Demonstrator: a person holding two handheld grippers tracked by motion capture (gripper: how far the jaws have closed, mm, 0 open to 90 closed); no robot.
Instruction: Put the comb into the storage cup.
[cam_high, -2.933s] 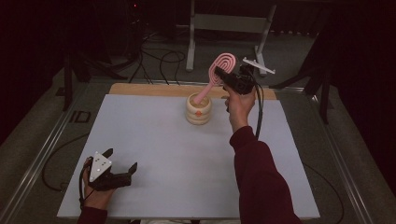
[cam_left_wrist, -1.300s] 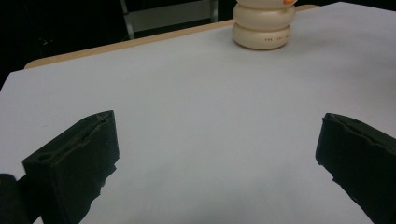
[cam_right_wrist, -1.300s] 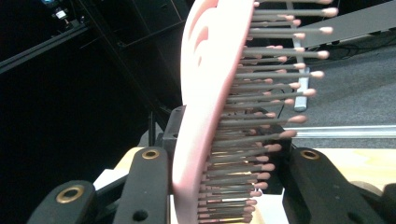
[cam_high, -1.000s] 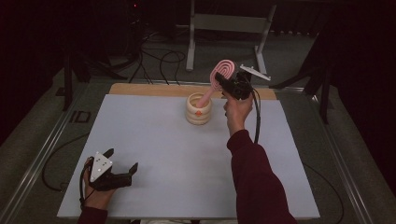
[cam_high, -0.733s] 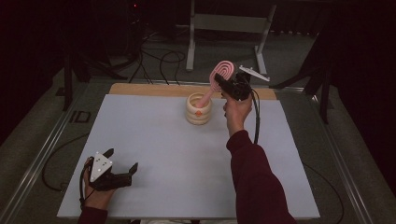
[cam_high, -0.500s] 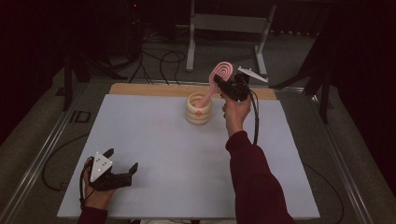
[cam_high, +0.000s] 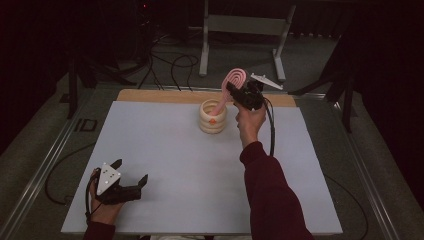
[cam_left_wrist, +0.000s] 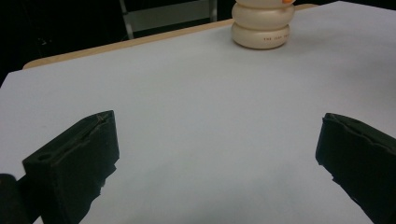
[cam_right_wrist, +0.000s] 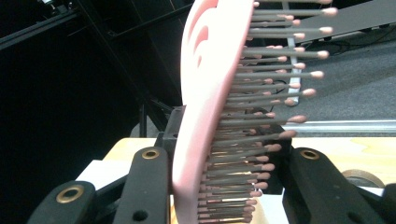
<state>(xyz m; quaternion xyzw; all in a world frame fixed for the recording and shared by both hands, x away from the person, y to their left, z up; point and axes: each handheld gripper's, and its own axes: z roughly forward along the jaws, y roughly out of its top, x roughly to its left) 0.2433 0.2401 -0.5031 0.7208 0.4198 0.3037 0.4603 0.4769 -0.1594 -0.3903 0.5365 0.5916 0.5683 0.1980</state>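
Note:
A pink hairbrush (cam_high: 231, 82) stands almost upright, its handle reaching down into a cream ribbed holder (cam_high: 213, 116) at the far middle of the table. My right gripper (cam_high: 238, 91) is shut on the brush just below its head. In the right gripper view the pink brush (cam_right_wrist: 205, 93) with its grey bristles is clamped between the two black jaws. My left gripper (cam_high: 131, 176) rests open near the table's front left corner, holding nothing. In the left gripper view the cream holder (cam_left_wrist: 262, 24) stands far ahead, beyond the wide-apart jaws.
The white tabletop (cam_high: 165, 165) has a wooden strip (cam_high: 165, 96) along its far edge. A metal stand (cam_high: 245, 25) and cables (cam_high: 170, 62) lie on the floor behind the table. A cable (cam_high: 270, 130) trails from my right gripper.
The brush and my right gripper have shifted slightly left and a little lower, towards the holder. My left gripper has stayed put.

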